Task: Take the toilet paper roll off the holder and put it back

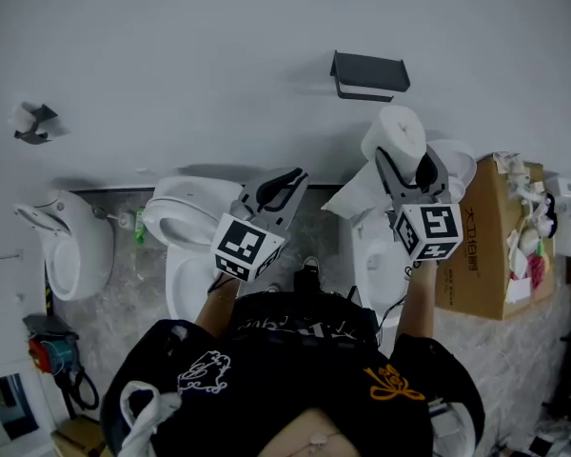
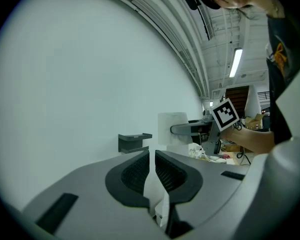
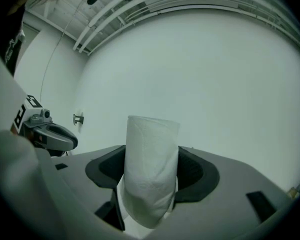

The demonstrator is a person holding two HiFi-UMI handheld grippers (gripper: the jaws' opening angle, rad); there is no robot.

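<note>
The white toilet paper roll point(image 1: 398, 133) is off its holder. The right gripper point(image 1: 406, 160) squeezes it from both sides and holds it standing up in the air. The dark metal holder point(image 1: 369, 72) sits just above it, high on the pale wall point(image 1: 219, 46). The left gripper point(image 1: 287, 184) is beside it, its jaws almost together on a bit of white paper point(image 2: 154, 194).

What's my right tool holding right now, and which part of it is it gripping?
The right tool holds the toilet paper roll, with its jaws pressing on the roll's soft round sides, opposite each other.
</note>
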